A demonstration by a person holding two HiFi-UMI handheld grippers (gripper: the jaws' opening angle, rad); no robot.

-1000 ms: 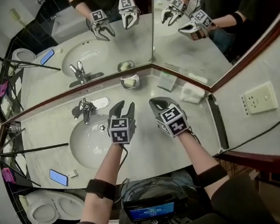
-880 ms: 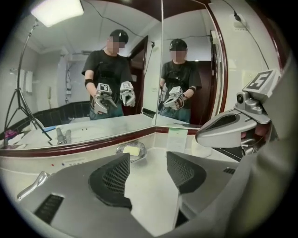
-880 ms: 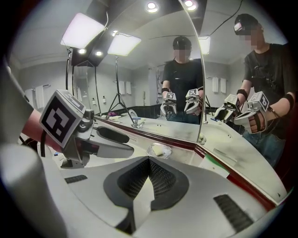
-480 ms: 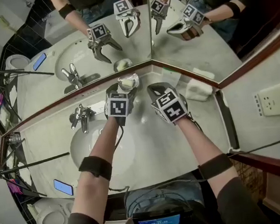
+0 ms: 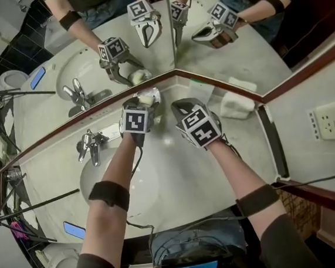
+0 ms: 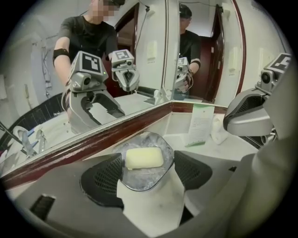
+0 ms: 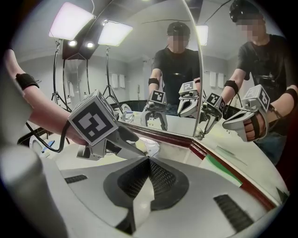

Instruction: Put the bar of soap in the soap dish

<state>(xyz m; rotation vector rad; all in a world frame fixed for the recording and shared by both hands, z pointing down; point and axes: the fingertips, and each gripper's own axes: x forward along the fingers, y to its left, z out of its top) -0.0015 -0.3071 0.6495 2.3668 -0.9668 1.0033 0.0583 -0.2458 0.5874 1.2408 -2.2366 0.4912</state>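
The bar of soap (image 6: 144,158) already lies in the soap dish (image 6: 142,182), flat and near its middle, so the placing itself looks done to me.

Nearest in, my left gripper (image 6: 148,173) has just been opening its jaws, and they now stand wide apart. The clear dish sits between them on the counter (image 6: 153,211), with 1 pad on each side of it. From the left gripper view I can't quite tell whether the pads clear the dish's rim or brush it. They are not pressing on the soap.

The soap sits straight ahead of that gripper and a little beyond the pads. Its long axis runs across the view from one jaw toward the other, so a close here would meet its short ends or the dish walls first.

My right gripper (image 7: 148,159) hovers just to the right with its jaws together and nothing in them. The dish is ahead of it and to its left, behind the left gripper, so the left is plainly the nearer of the 2.

Beyond the dish runs the mirror's wooden ledge (image 6: 93,142). A standing card (image 6: 201,123) is off to the right, near the corner.
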